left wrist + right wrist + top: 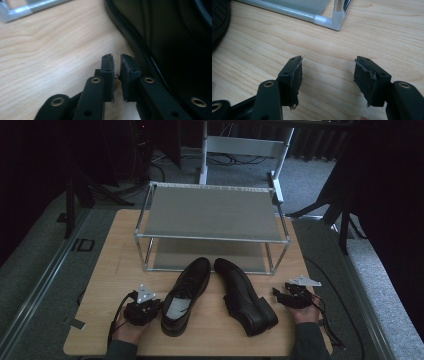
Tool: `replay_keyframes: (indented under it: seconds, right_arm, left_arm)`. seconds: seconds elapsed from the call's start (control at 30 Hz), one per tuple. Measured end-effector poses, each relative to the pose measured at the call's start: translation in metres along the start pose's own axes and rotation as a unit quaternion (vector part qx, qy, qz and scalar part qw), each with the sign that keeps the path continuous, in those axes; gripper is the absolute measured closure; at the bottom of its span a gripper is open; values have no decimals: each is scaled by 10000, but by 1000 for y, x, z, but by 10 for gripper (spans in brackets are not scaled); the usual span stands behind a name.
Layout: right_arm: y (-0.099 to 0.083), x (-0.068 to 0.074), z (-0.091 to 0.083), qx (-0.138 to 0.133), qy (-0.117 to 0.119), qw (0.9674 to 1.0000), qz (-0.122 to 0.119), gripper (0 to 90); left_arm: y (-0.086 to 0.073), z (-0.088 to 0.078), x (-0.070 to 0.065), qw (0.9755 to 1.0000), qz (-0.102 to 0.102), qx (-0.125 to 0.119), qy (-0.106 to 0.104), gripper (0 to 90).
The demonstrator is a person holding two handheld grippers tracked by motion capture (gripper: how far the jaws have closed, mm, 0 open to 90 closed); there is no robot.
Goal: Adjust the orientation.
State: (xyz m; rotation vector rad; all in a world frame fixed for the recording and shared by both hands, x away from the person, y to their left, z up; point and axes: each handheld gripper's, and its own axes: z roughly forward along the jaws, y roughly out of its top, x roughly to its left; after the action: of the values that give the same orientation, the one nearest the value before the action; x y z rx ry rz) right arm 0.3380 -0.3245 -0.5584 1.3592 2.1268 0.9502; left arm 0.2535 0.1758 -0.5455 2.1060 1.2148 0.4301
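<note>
Two black leather shoes lie on the wooden table (120,270). The left shoe (185,295) stands upright with its opening up, and the right shoe (245,297) lies on its side. My left gripper (152,306) rests just left of the upright shoe's heel. In the left gripper view, the left gripper (117,62) has only a thin gap between its pads, with nothing in it, and the shoe's dark side (175,37) is close on the right. My right gripper (280,295) (328,67) stands wide open over bare wood, to the right of the tipped shoe, whose sole (219,20) shows at the left edge.
A two-tier metal shoe rack (210,237) stands at the back of the table, just beyond the shoe toes; its corner post (335,18) and bottom rail (25,8) appear close ahead of the grippers. Cables trail off the table's front corners.
</note>
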Motion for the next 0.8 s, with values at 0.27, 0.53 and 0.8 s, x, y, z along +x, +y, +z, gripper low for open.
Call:
replay_keyframes:
  seconds: [0.27,0.53,0.8]
  right_arm:
    - [0,0,0,5,32,10000,-33,380]
    - [2,2,3,14,19,10000,-30,363]
    - [3,3,3,15,3,10000,-12,362]
  left_arm:
    - [-1,5,-8,9994,239,190,-156,897]
    - [-1,4,-9,9989,398,216,-155,899]
    - [0,4,-19,9971,621,272,-351,900]
